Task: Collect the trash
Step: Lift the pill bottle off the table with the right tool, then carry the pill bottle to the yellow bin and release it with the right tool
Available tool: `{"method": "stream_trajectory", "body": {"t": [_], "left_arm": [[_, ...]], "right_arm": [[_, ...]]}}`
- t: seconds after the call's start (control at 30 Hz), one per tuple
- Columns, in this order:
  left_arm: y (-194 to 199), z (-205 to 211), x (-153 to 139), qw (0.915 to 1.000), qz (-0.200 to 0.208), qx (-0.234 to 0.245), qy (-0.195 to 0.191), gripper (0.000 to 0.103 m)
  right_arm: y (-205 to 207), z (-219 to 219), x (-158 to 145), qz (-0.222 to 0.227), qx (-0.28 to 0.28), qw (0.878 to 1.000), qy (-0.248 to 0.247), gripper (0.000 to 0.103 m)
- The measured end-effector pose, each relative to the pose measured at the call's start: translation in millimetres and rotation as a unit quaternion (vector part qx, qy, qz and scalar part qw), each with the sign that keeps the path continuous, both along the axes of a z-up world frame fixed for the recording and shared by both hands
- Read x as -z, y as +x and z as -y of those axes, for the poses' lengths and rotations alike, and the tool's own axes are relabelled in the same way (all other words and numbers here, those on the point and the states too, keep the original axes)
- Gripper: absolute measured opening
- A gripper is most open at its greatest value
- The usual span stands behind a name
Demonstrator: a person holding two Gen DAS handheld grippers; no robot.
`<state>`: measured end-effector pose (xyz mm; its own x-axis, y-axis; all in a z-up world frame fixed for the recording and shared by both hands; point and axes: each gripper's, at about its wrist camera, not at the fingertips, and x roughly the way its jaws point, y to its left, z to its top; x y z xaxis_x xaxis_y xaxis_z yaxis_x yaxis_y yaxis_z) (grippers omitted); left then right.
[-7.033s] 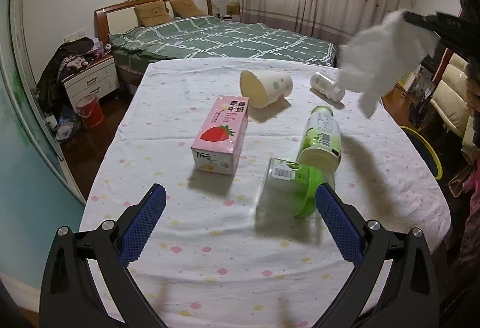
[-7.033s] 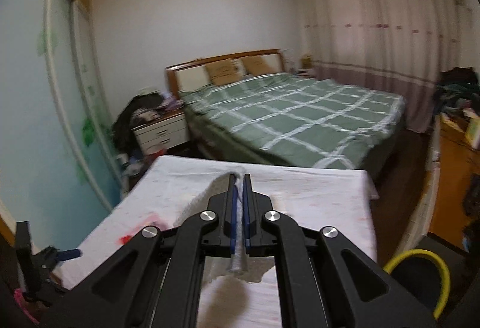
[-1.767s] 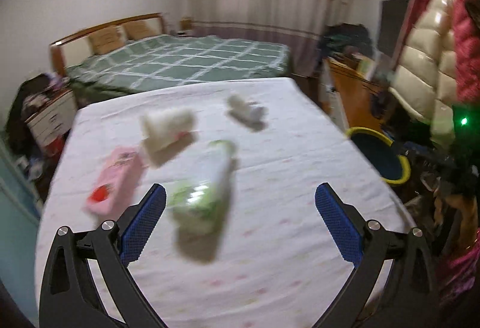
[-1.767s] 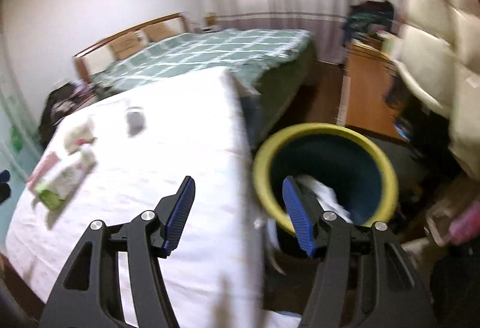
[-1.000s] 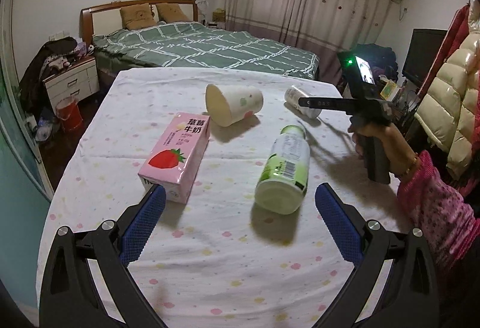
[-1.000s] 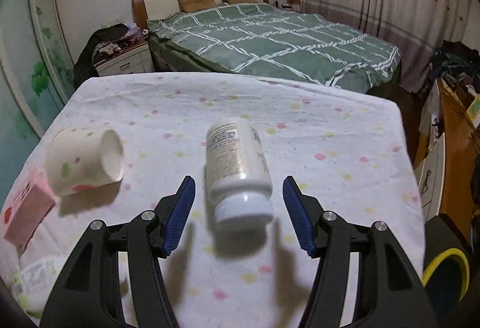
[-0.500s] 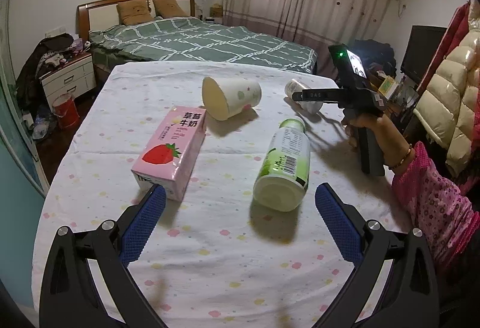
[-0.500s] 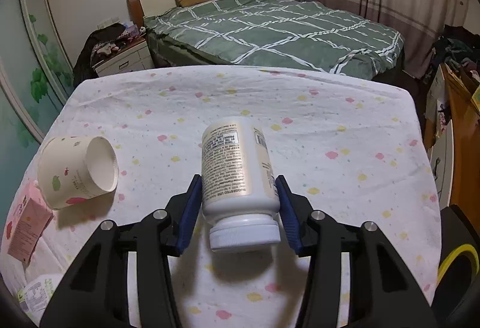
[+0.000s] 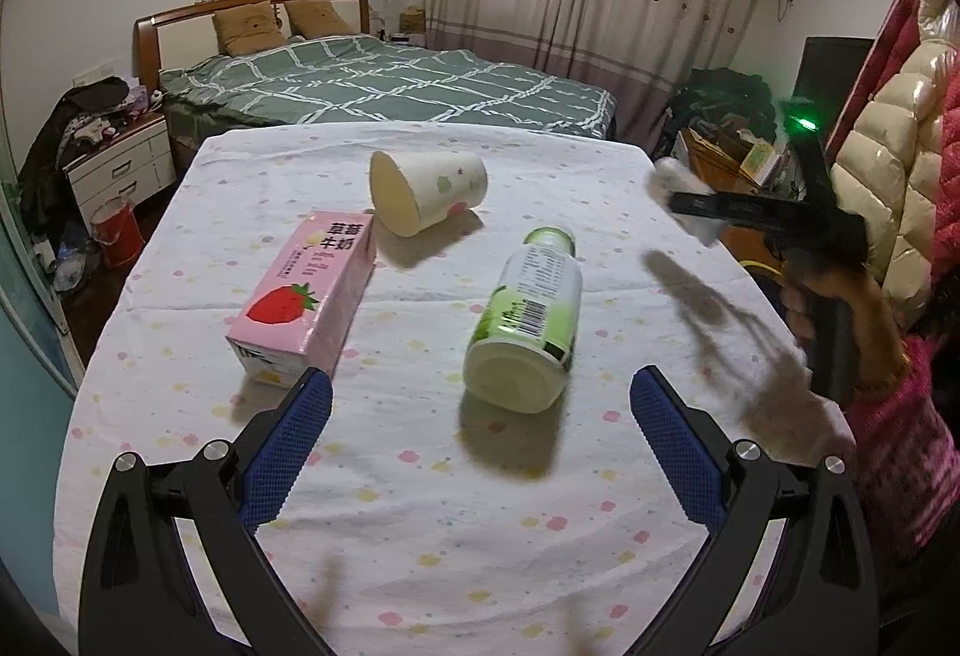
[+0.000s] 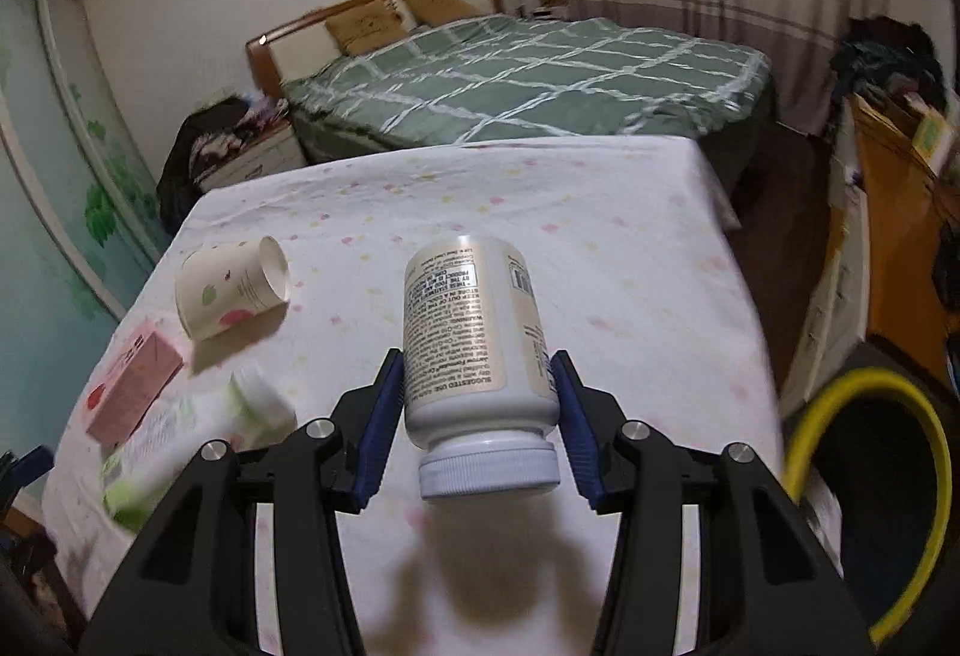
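My right gripper is shut on a white pill bottle, cap toward the camera, held in the air above the dotted tablecloth. In the left wrist view that gripper shows blurred at the table's right edge, held by a hand. My left gripper hangs open over the near part of the table. Just beyond its fingertips lies a green drink bottle, with a pink strawberry milk carton to its left. A paper cup lies on its side farther back.
A dark bin with a yellow rim stands on the floor off the table's right side. A bed is behind the table and a wooden cabinet to the right. A nightstand and red bucket sit at the far left.
My right gripper closed on the white bottle, lifted it off the table and carried it toward the right edge. The left gripper hardly moved.
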<state>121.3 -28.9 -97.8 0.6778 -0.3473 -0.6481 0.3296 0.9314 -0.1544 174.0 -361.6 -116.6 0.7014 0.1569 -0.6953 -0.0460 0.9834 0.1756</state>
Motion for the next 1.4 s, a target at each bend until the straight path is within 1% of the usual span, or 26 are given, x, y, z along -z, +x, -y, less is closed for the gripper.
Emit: {"method": "stream_trajectory", "body": {"t": [0.07,0.17,0.27,0.4,0.53,0.77,0.8,0.83,0.87,1.13,1.3,1.4], "left_arm": [[-1,4,1,1.0,-0.001,0.004,0.002,0.098],[-4,10,1,0.9999,-0.001,0.012,0.004,0.098],[-4,17,1,0.9998,-0.002,0.018,0.006,0.098],[-4,25,3,0.9997,-0.006,0.023,0.011,0.098],[-1,32,4,0.9995,-0.009,0.028,0.016,0.098],[5,42,9,0.999,-0.019,0.033,0.024,0.098],[6,42,9,0.9989,-0.02,0.033,0.026,0.098],[8,43,10,0.9989,-0.021,0.032,0.028,0.098],[9,44,11,0.9988,-0.021,0.032,0.029,0.098],[25,46,15,0.9984,-0.03,0.035,0.033,0.098],[42,49,18,0.998,-0.031,0.041,0.037,0.098],[53,52,24,0.9977,-0.038,0.04,0.039,0.097]], "right_arm": [[-24,18,-2,0.009,0.023,1.0,0.0,0.047],[-54,49,-3,0.02,0.074,0.997,-0.013,0.047],[-77,87,3,0.017,0.134,0.991,-0.023,0.047],[-94,133,21,-0.004,0.202,0.978,-0.042,0.047],[-96,167,42,-0.032,0.237,0.97,-0.048,0.047],[-92,193,75,-0.07,0.254,0.964,-0.039,0.048],[-96,195,77,-0.071,0.257,0.963,-0.036,0.05],[-97,197,79,-0.069,0.259,0.963,-0.036,0.056],[-99,196,79,-0.067,0.26,0.962,-0.039,0.058],[-114,183,66,-0.044,0.25,0.967,-0.035,0.059],[-126,169,55,-0.031,0.239,0.97,-0.025,0.059],[-131,166,52,-0.027,0.235,0.971,-0.02,0.059]]}}
